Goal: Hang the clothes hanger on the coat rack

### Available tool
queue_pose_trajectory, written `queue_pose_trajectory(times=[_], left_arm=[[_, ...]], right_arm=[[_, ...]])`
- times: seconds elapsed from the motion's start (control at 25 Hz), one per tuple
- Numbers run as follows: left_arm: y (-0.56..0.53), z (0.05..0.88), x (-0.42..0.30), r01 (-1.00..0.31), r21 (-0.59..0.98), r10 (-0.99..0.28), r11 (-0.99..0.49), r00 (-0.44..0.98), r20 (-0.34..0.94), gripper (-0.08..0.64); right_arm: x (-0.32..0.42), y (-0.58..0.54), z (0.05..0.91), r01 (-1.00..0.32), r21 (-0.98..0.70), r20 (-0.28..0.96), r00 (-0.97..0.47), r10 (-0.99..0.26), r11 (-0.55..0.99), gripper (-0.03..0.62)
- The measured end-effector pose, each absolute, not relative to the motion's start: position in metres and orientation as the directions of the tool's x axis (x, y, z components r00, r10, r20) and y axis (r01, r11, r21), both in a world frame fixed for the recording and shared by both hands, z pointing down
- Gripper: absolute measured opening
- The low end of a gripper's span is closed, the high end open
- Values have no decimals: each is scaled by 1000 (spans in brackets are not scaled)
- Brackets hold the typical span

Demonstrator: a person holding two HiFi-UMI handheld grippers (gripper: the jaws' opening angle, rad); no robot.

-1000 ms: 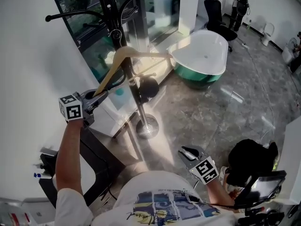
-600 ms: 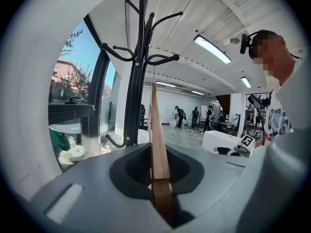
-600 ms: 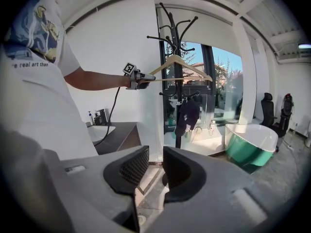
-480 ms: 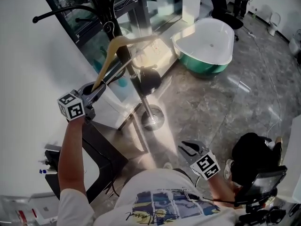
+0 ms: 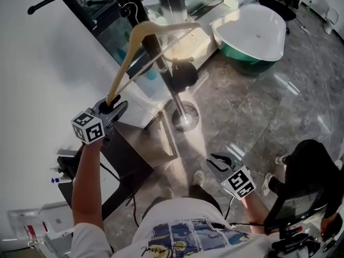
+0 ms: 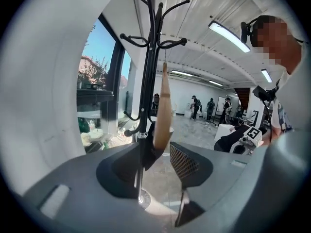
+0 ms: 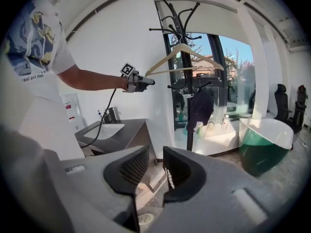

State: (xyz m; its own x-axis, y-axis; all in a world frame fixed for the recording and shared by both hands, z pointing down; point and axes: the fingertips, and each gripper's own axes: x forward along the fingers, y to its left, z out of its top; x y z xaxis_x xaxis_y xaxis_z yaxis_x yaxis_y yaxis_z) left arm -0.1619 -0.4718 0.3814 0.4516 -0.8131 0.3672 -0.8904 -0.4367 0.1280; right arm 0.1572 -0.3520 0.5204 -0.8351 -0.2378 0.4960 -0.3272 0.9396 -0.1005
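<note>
A pale wooden clothes hanger point(image 5: 131, 47) hangs by its metal hook from an upper arm of the black coat rack point(image 5: 174, 90) and slopes down to the left. Its lower end lies between the jaws of my left gripper point(image 5: 115, 104), which have just been opening. In the left gripper view the hanger point(image 6: 163, 106) leans by the left pad, with a gap to the right pad point(image 6: 187, 161). My right gripper point(image 5: 217, 163) is low by my body, slightly open and empty. From it I see the hanger point(image 7: 182, 52), the rack point(image 7: 187, 81) and my left gripper point(image 7: 146, 81).
A dark bag point(image 5: 183, 74) hangs lower on the rack. A white and green bathtub point(image 5: 252, 31) stands beyond it. A dark counter with a sink point(image 7: 109, 130) is at the left wall. Glass windows stand behind the rack. Black gear point(image 5: 306, 165) sits at my right.
My left gripper has sunk with the hanger's end, so the hanger slopes more steeply. Its jaws, shut on that end before, now stand apart. The right gripper has barely shifted.
</note>
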Motion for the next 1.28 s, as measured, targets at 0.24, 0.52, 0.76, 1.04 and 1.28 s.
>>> queue_pose_trajectory(times=[0.24, 0.52, 0.76, 1.04, 1.28], left_arm=[[-411, 422, -174, -911, 153, -820, -384, 412, 398, 198], [-307, 438, -170, -912, 121, -844, -392, 409, 347, 182], [-213, 431, -143, -887, 125, -835, -445, 461, 301, 126], [-110, 427, -118, -837, 113, -792, -536, 544, 278, 15], [-44, 402, -106, -773, 170, -740, -611, 634, 225, 2]], right_arm=[[119, -338, 536, -263, -100, 510, -842, -177, 960, 89], [62, -291, 527, -225, -4, 520, -833, -190, 974, 89], [24, -242, 492, -243, 66, 493, -836, -243, 968, 78], [3, -160, 472, -304, 125, 453, -829, -327, 944, 27], [-15, -93, 451, -315, 139, 461, -818, -343, 939, 2]])
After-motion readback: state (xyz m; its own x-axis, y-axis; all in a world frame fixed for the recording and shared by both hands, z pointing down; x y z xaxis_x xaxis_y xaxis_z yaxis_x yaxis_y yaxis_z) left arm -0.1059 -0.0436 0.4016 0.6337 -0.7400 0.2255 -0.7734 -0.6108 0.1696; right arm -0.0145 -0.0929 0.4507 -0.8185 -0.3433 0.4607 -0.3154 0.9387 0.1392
